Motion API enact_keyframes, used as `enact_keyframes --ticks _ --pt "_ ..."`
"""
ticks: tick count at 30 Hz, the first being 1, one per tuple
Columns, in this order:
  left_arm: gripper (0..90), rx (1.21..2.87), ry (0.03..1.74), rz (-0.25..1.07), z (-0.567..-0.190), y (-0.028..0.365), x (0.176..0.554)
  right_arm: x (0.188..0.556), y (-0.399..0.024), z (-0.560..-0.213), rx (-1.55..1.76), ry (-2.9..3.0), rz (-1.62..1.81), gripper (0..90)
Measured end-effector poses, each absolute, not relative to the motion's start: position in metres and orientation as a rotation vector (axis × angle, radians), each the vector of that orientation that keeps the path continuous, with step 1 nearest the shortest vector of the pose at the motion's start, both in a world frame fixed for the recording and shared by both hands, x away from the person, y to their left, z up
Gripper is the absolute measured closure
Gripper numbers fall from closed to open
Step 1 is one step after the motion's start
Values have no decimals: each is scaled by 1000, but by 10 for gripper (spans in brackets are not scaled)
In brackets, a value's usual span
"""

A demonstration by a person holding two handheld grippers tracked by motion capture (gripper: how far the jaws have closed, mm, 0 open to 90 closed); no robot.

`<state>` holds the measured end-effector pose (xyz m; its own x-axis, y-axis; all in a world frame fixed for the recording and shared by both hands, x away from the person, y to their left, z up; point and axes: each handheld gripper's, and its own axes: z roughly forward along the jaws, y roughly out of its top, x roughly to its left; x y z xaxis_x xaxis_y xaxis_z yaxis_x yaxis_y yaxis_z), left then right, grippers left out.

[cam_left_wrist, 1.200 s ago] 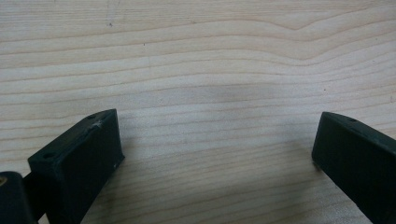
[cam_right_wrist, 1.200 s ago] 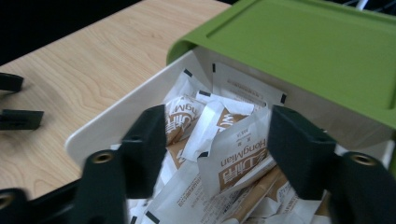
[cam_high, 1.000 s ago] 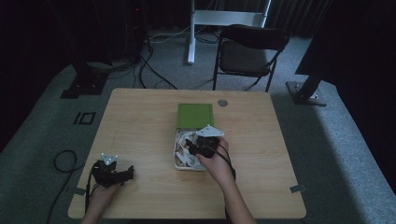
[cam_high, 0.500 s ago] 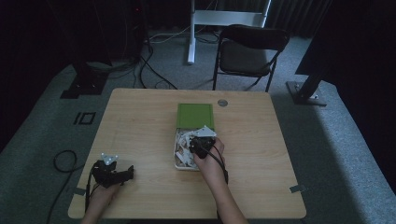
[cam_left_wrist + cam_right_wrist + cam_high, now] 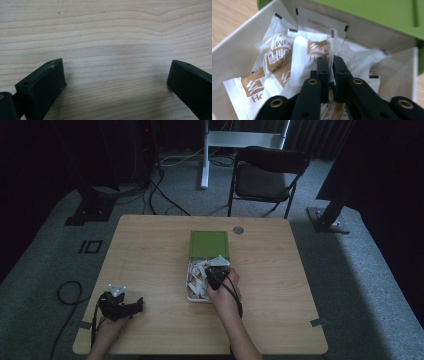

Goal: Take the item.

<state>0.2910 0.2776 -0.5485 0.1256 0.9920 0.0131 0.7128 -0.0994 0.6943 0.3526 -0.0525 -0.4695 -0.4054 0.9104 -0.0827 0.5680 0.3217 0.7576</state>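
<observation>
You see white packets (image 5: pixel 310 56) with brown marks, a white box (image 5: pixel 235 53) with a green lid (image 5: pixel 372 12), black grippers (image 5: pixel 329 65), and a light wood table (image 5: pixel 150 255).

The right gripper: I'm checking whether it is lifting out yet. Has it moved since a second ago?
Barely. The right gripper sits in the white box, below the green lid as before; its jaws have just been closing on a sachet.
</observation>
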Motion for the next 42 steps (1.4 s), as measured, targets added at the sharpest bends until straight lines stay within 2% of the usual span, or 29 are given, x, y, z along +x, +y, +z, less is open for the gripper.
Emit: enact_keyframes --ticks 6,25,42 --pt "24 1869 1643 676 -549 277 291 348 -57 -460 1273 2093 958 900" --pt "24 1874 1641 676 -548 278 291 329 -72 -420 1211 2080 1174 900" --pt "24 1873 1642 677 -548 278 291 339 -111 -400 1264 1968 1188 900"
